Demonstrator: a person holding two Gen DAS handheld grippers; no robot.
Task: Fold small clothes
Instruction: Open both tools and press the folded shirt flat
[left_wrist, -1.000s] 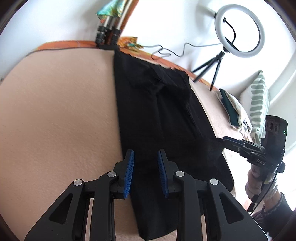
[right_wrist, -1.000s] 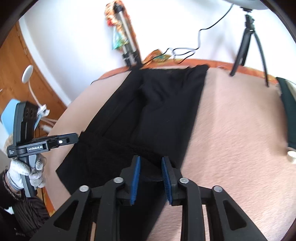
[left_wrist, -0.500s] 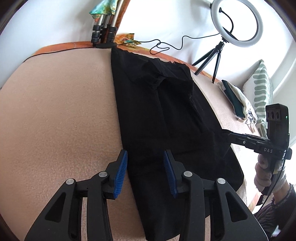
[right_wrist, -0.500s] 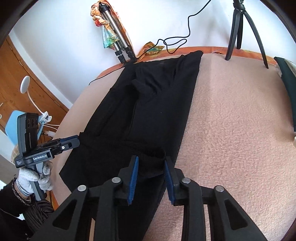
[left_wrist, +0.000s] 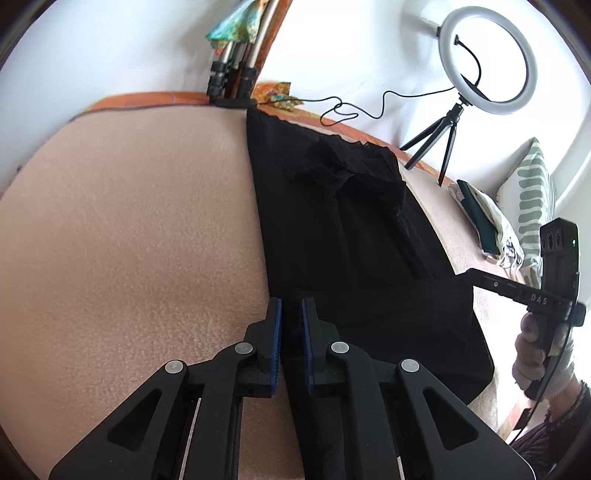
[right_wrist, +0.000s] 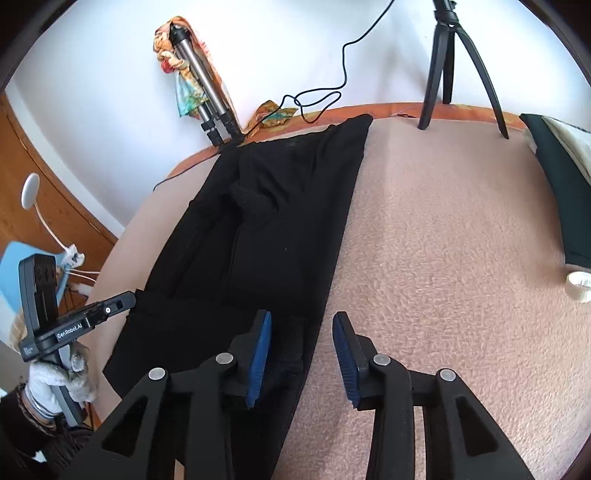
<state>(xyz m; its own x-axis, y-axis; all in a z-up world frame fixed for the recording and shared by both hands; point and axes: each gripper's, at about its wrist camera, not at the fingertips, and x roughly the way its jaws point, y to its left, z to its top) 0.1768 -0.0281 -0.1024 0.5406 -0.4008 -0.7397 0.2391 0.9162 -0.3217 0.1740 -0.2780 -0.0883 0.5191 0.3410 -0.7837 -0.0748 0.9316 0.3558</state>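
Lying lengthwise on the peach-pink fleecy blanket (left_wrist: 129, 240), stretching from the near edge to the orange border at the far wall: the long black garment (left_wrist: 332, 229), folded into a narrow strip, with a rumpled fold bunched up toward its far end. Crossing its near end, a second black layer spreading out sideways.

Clamping narrowly on the near left edge of that black cloth: the left gripper (left_wrist: 291, 332), blue-padded fingers nearly together with fabric pinched between them. Seen from the right wrist camera, reaching in from the side with its tip at the garment's edge, held in a white-gloved hand (right_wrist: 55, 380).

Hovering with jaws spread wide over the opposite long edge: the right gripper (right_wrist: 301, 354), one blue pad above black cloth, the other above bare blanket, nothing caught between them.

Standing around the far end, none of it touching the garment's middle: a folded silver tripod wrapped in a colourful scarf (left_wrist: 232, 62) leaning on the white wall just beside the far corner of the cloth; a white ring light on a small black tripod (left_wrist: 487, 62) with its black cable (left_wrist: 354, 107) looping along the wall; a dark green and cream folded pile (left_wrist: 484, 221) near the blanket's right side; a green-striped white pillow (left_wrist: 535, 192) behind that.
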